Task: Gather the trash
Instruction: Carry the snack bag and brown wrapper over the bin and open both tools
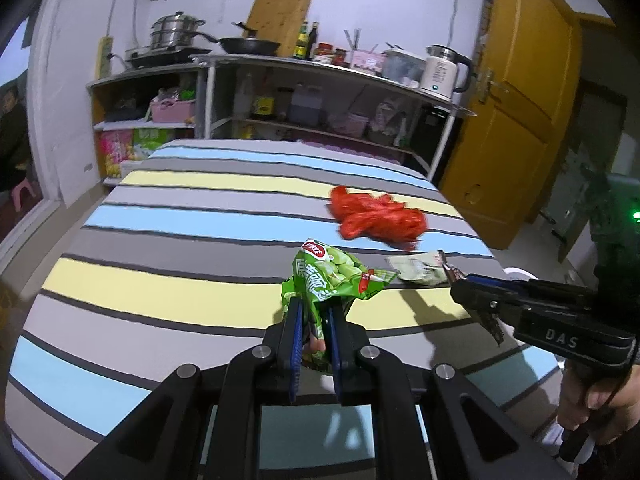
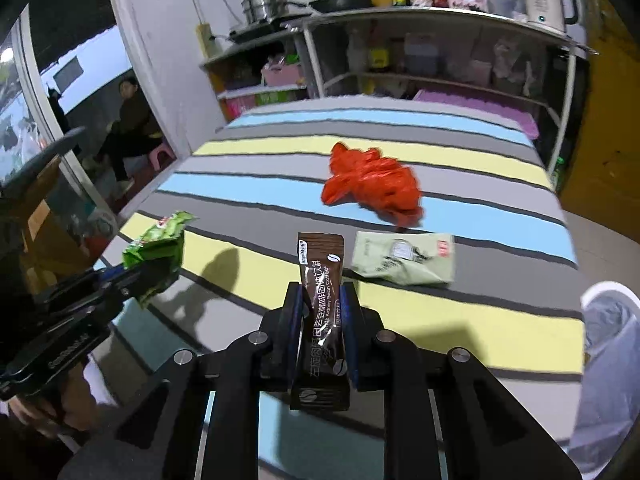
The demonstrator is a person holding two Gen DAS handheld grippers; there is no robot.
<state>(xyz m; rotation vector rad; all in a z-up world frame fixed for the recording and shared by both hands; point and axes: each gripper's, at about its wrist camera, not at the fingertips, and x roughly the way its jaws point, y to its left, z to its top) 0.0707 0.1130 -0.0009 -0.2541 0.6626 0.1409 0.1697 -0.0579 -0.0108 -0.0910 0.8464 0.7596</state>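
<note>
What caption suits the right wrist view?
Right gripper clamps a brown coffee sachet above the striped bed.

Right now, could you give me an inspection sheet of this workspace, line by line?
Surface: striped cloth covering a table.
Job's things: green snack bag and brown coffee sachet held; red plastic bag and pale wrapper lying on the cloth.
Clutter: nothing seen.
Grippers: left gripper jaws shut on the snack bag; right gripper jaws shut on the sachet.
Cables: white cord hanging down the wall.
Surroundings: kitchen shelves, kettle, yellow door, lined bin.
</note>
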